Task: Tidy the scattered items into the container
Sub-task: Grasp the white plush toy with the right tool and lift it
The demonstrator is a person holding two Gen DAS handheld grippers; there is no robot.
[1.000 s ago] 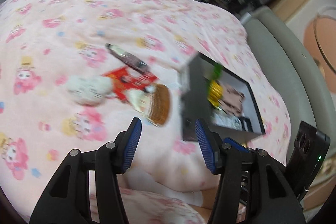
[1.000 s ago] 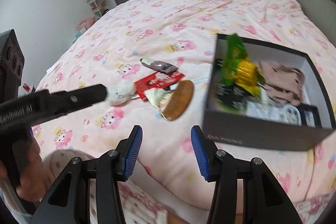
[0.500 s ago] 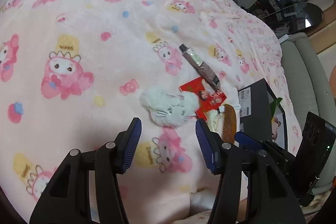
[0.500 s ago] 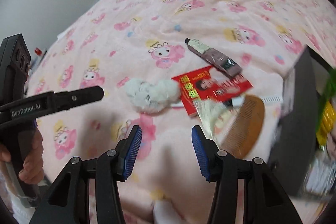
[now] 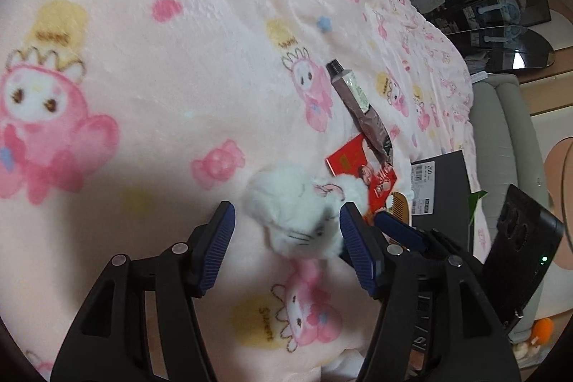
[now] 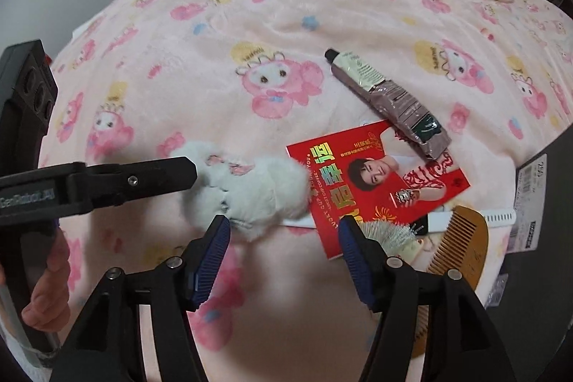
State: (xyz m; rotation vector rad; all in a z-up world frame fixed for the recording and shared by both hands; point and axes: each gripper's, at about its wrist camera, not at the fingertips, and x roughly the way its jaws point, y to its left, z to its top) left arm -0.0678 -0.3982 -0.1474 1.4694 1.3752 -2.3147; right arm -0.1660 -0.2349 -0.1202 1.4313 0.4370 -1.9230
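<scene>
The left gripper (image 5: 286,224), spread wide, straddles the white plush toy (image 5: 299,215) on the bed (image 5: 150,67). The right gripper (image 6: 283,235) hangs spread. The dark box (image 5: 444,192) is cut off; the comb (image 6: 462,246) is partly hidden.

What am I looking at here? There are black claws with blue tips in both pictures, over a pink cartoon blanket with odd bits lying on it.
Those claws are two hand-held grippers, not a robot: a person squeezes one in each hand, and each carries a wide-angle camera looking along its fingers. One picture comes from the left gripper, the other from the right gripper.

On the pink blanket lie a fluffy white cat-face plush toy, a red printed card, a brown cream tube, a wooden comb and a round bristle brush. The dark box at the right is the container.

Nothing is held. The left gripper is open around the plush; the right one hovers open near the card.
</scene>
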